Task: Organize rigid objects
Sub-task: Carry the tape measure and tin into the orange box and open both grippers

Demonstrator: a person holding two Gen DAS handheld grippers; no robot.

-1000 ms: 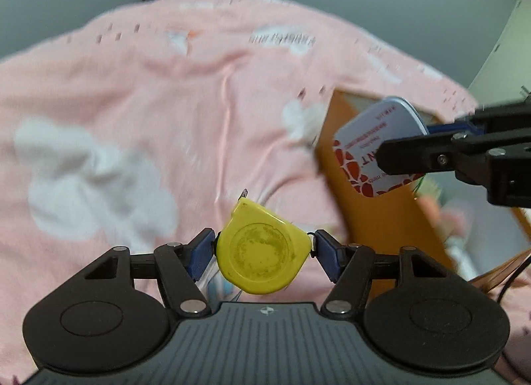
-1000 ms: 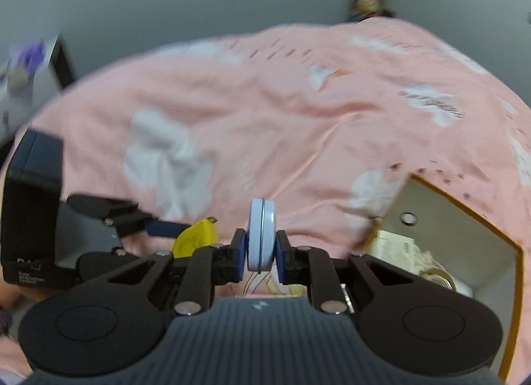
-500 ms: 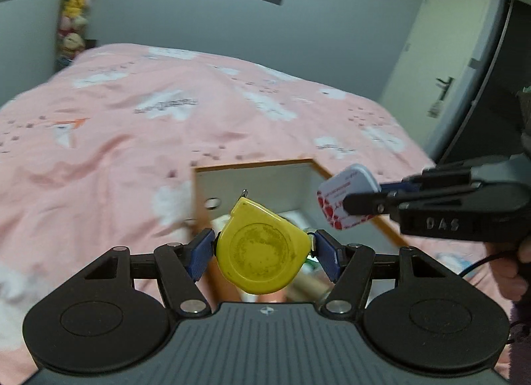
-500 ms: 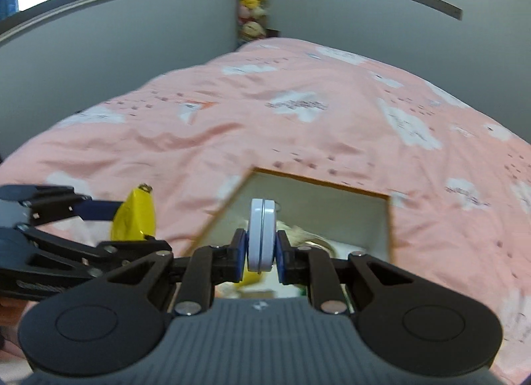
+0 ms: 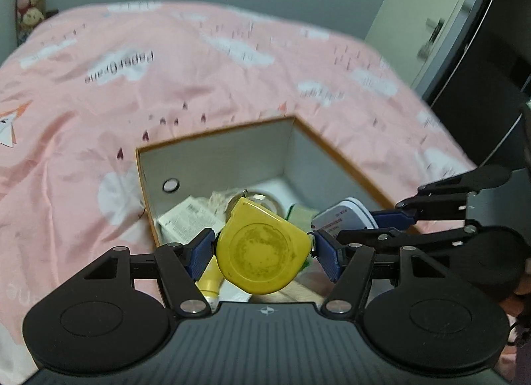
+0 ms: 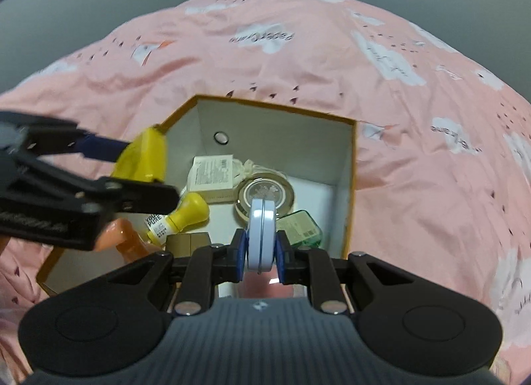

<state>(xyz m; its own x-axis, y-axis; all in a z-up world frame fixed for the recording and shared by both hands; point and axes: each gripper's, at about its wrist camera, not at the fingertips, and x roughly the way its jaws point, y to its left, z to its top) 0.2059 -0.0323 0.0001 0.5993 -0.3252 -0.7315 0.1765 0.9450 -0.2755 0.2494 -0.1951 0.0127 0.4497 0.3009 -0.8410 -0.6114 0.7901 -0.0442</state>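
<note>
My left gripper [image 5: 262, 249] is shut on a yellow tape measure [image 5: 262, 252], held flat-side up above the near-left part of an open orange-edged box [image 5: 212, 159]. In the right wrist view the tape measure [image 6: 146, 156] hangs over the box's left rim. My right gripper [image 6: 262, 252] is shut on a thin white-and-blue tin [image 6: 262, 235], held edge-on over the box [image 6: 345, 166]. The same tin [image 5: 345, 219] shows at the right in the left wrist view, red print on its face.
Inside the box lie a white labelled packet [image 6: 212, 174], a round silver tin [image 6: 265, 194], a green case [image 6: 300, 227], a yellow bottle [image 6: 186, 214] and an orange object [image 6: 122, 235]. Pink bedding [image 6: 431, 103] surrounds the box. A door [image 5: 431, 20] stands at the right.
Both grippers have swung from over the pink bedding to above the open box, still holding the tape measure and the tin. The box interior has come into full view.
</note>
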